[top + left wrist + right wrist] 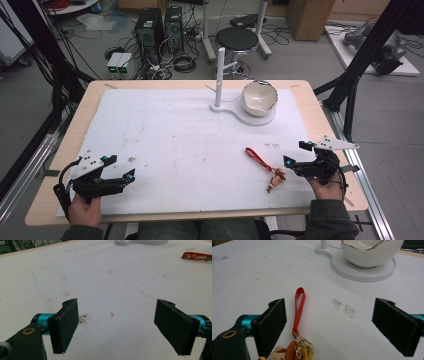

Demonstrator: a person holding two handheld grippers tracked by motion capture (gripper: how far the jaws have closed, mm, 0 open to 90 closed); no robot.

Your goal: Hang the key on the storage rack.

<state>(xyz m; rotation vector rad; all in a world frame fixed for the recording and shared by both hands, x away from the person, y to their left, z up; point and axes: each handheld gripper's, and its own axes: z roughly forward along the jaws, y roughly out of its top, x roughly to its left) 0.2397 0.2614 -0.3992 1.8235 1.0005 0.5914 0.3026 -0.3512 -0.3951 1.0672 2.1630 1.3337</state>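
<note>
A keychain with a red strap [259,159] and a small brown figure [275,180] lies on the white mat at the right front. In the right gripper view the strap [298,311] runs up from the figure [294,352], close to the left jaw. My right gripper [296,155] is open just right of the keychain, nothing between its jaws [332,330]. My left gripper [120,167] rests open at the mat's left front, its jaws wide over bare mat [120,332]. A white bowl [259,98] sits on a white stand base [227,107] with an upright post [219,75].
The white mat [175,135] covers most of the wooden table [95,90]. The bowl and its stand occupy the far right of the mat. Beyond the table stand a black stool [237,39] and computer towers [150,27] among cables. The red strap's end [197,256] shows far right in the left gripper view.
</note>
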